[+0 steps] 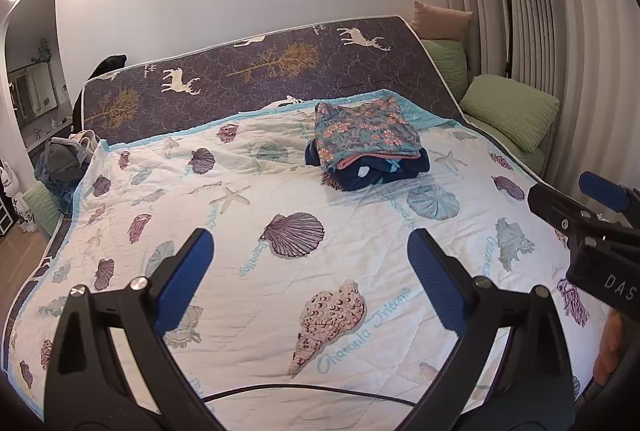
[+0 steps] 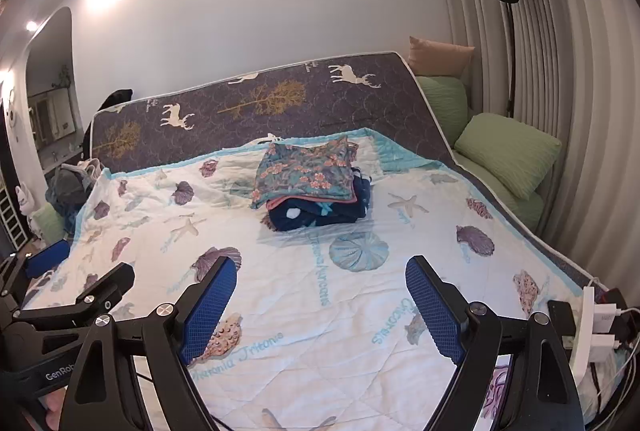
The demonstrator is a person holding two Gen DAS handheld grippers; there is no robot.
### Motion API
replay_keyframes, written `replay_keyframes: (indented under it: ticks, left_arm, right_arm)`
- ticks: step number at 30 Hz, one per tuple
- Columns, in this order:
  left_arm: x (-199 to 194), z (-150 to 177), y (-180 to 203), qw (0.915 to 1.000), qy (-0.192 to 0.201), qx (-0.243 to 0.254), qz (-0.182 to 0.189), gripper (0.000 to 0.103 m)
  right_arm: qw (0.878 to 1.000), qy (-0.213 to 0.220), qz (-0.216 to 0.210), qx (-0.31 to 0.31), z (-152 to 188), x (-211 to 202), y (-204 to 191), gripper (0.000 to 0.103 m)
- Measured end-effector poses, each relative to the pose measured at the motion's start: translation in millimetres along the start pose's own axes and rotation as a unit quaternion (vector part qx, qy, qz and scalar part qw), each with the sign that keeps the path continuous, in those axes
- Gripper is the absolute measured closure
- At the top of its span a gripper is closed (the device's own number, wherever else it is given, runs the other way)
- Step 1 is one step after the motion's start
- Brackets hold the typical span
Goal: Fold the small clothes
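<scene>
folded stack point(image 1: 366, 147) sits on the seashell quilt point(image 1: 248, 231) toward its far edge, just short of the raised deer-print mattress point(image 1: 240, 71): a floral piece on top, a pink edge under it, dark blue items at the bottom, edges roughly squared. judged as finished work, several garments done. left of the stack, off the quilt's far-left corner, an unfolded heap point(image 1: 64, 159) of grey and blue clothes is bunched against the mattress end (count impossible to tell at this size); that looks like what remains. no garment lies flat on the near half of the quilt, so no fold seems in hand and the next step is likely fetching a piece from the heap. left gripper point(image 1: 310, 271) hangs over the near quilt, well short of the stack, blue pads spread wide, nothing between them. right gripper point(image 2: 320, 303) likewise spread wide and empty, the stack straight ahead of it and well apart, the heap far off to its left. each gripper shows at the edge of the other's view, side by side. green pillows point(image 1: 508, 111) lie right of the stack, beyond the quilt's edge.
</scene>
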State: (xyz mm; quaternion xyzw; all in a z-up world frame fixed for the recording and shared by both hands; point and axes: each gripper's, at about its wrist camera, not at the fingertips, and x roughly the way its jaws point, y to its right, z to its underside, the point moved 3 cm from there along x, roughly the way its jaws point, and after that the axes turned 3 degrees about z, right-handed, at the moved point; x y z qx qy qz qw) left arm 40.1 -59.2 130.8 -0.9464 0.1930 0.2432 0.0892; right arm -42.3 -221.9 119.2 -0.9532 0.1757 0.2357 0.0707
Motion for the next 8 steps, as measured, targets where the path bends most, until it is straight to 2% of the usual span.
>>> replay_keyframes:
  ticks: [8]
  left_arm:
    - [-1.8, -0.7, 0.4, 1.0, 0.002, -0.001, 0.003, 0.006]
  right_arm:
    - [1.0, 0.001, -0.003, 0.001, -0.2, -1.9, -0.6, 0.014]
